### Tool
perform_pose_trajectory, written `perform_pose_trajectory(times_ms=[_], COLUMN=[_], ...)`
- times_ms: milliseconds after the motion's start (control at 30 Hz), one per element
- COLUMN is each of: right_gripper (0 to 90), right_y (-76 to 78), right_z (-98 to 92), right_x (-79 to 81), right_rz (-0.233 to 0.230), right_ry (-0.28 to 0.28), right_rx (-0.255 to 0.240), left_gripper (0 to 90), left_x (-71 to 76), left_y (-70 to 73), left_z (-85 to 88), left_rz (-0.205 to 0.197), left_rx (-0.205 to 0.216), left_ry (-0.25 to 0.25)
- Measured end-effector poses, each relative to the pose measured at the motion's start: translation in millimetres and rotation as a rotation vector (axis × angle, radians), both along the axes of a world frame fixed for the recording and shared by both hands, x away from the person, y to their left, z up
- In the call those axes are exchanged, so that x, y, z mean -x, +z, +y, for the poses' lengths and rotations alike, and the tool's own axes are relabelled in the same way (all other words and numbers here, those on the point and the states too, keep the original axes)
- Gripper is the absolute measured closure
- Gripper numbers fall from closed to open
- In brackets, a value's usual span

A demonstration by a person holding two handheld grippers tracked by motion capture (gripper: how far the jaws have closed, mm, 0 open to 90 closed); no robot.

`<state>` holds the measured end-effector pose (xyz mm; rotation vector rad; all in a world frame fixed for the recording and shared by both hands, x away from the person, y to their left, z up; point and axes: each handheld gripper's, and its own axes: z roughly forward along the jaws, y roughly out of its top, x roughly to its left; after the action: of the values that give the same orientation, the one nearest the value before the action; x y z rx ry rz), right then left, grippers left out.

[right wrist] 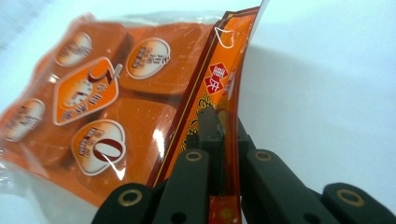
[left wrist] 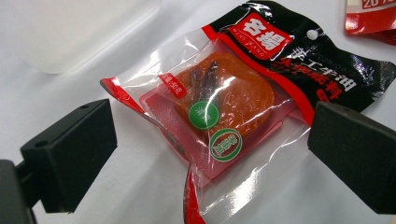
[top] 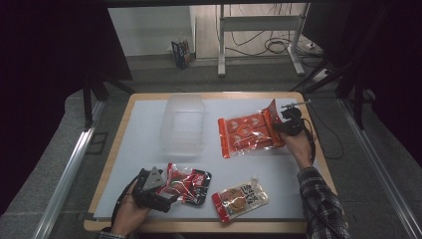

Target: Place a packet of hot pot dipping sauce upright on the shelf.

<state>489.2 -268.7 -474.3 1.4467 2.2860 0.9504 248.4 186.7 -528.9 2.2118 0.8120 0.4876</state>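
My right gripper (right wrist: 219, 135) pinches the header flap of the flat orange plastic packet of blocks (top: 247, 133), a soft, slippery film that looks best held there. My left gripper (left wrist: 205, 154) stands wide around the red-and-black sauce pouch (left wrist: 224, 98). The high view adds the clear plastic tub (top: 182, 124) between them.

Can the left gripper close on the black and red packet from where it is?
Probably yes: the left gripper is open, its jaws standing either side of the black and red packet, which lies flat on the table with nothing between.
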Motion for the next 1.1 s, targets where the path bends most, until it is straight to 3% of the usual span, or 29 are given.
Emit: perform_pose_trajectory(times_ms=[67, 333, 400, 467, 633, 867, 1100], right_gripper=[88.5, 88.4, 88.4, 88.5, 88.5, 88.5, 88.6], right_y=[2.9, 45.9, 49.9, 65.4, 81.5, 104.4, 122.7], right_z=[0.4, 12.0, 13.2, 21.3, 33.9, 55.3, 82.3], right_x=[1.1, 12.2, 13.0, 16.5, 20.9, 24.1, 29.3], right_rz=[-0.005, -0.079, -0.084, -0.101, -0.116, -0.13, -0.157], right_ry=[0.003, 0.06, 0.067, 0.09, 0.119, 0.172, 0.238], right_rx=[-0.003, -0.029, -0.032, -0.045, -0.043, -0.079, -0.071], left_gripper=[1.2, 1.2, 1.2, 1.2, 1.2, 1.2, 1.1], left_x=[0.1, 0.3, 0.5, 0.6, 0.8, 0.9, 1.0], left_y=[0.1, 0.4, 0.4, 0.5, 0.4, 0.7, 0.8], left_z=[-0.2, 0.0, -0.1, -0.2, -0.5, -0.3, -0.2], left_rz=[0.0, -0.003, -0.003, -0.003, -0.004, -0.006, -0.005], left_rx=[-0.002, -0.001, -0.001, -0.002, -0.004, 0.0, -0.003], left_ry=[-0.001, 0.001, 0.002, 0.001, -0.001, 0.001, -0.002])
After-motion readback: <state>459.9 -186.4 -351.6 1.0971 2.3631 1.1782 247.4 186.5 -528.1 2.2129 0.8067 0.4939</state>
